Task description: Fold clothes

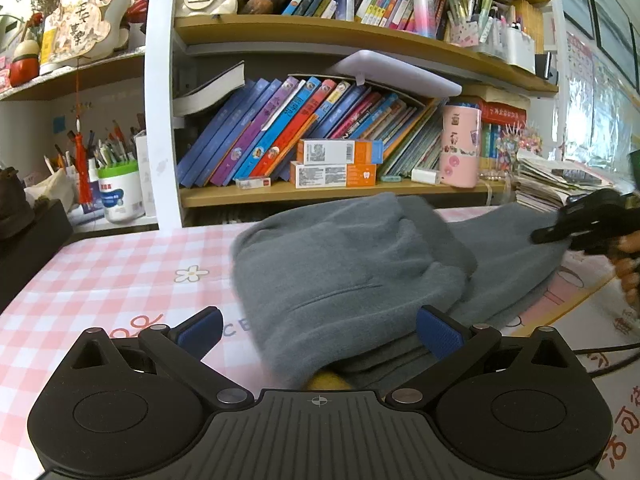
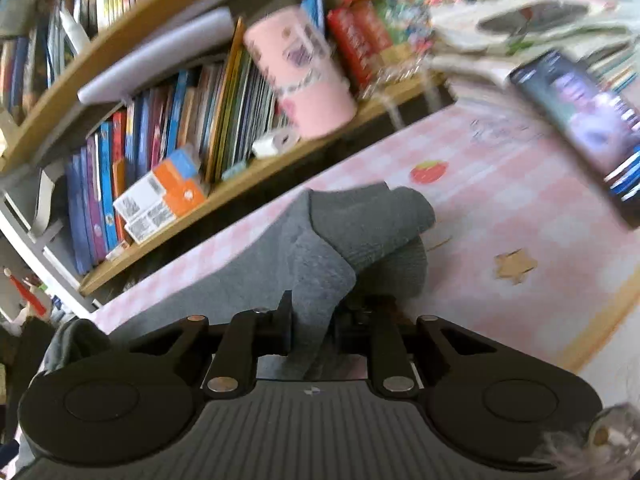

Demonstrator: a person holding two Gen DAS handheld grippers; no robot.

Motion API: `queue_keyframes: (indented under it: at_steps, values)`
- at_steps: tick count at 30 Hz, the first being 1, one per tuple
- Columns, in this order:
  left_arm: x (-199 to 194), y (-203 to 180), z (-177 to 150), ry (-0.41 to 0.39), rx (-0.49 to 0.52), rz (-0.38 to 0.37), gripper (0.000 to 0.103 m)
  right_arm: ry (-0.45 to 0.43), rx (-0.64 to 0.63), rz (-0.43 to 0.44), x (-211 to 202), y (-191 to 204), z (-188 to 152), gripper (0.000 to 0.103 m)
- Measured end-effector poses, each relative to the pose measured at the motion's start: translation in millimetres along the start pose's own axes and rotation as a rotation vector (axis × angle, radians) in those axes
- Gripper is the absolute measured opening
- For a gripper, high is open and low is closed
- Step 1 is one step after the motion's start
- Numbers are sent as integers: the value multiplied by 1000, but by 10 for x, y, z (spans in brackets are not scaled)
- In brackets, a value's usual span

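Note:
A grey fleece garment (image 1: pixel 344 276) lies bunched on the pink checked tablecloth (image 1: pixel 100 276). My left gripper (image 1: pixel 320 332) stands open low over its near edge, the blue pads (image 1: pixel 438 336) wide apart with nothing pinched. At the far right of the left wrist view my right gripper (image 1: pixel 560 234) grips the garment's far end. In the right wrist view, tilted and blurred, my right gripper (image 2: pixel 316 320) is shut on a fold of the grey garment (image 2: pixel 320 256), which rises from the jaws; a ribbed cuff (image 2: pixel 376 216) lies beyond.
A wooden bookshelf (image 1: pixel 320 194) full of books stands right behind the table, with a pink tumbler (image 1: pixel 460 144) and orange boxes (image 1: pixel 336 164). A stack of papers (image 1: pixel 556 184) sits at the right. A dark phone (image 2: pixel 584 120) lies on the cloth.

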State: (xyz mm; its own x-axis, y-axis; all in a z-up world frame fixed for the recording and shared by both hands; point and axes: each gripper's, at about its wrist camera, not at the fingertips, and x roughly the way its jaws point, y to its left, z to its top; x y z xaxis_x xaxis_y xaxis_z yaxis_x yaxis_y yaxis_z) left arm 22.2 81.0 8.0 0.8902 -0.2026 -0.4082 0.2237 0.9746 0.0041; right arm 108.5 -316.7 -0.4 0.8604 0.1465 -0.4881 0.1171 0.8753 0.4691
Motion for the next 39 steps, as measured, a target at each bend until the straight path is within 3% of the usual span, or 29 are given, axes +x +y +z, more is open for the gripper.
queue_keyframes:
  at_steps: [7, 12, 18, 23, 30, 35, 39]
  values:
    - [-5, -22, -5, 3, 13, -27, 103, -104, -21, -113, -362, -180, 193, 16]
    - [-25, -38, -6, -6, 17, -31, 103, -168, -145, -134, -393, 98, 434, 16]
    - [-40, -33, 0, -11, 9, -37, 103, -237, -327, -1, -539, 855, 550, 16]
    - [-112, 23, 12, -57, -29, -64, 103, -267, -522, 190, -858, 1486, 276, 16]
    - [-171, 10, 23, -89, -40, -134, 103, -167, -771, 360, -927, 2068, -190, 16]
    - [-162, -47, 25, -77, -11, -140, 103, -43, -984, 403, -766, 2324, -558, 17]
    - [-169, -56, 27, -74, -7, -141, 103, 72, -1024, 427, -562, 2355, -792, 31]
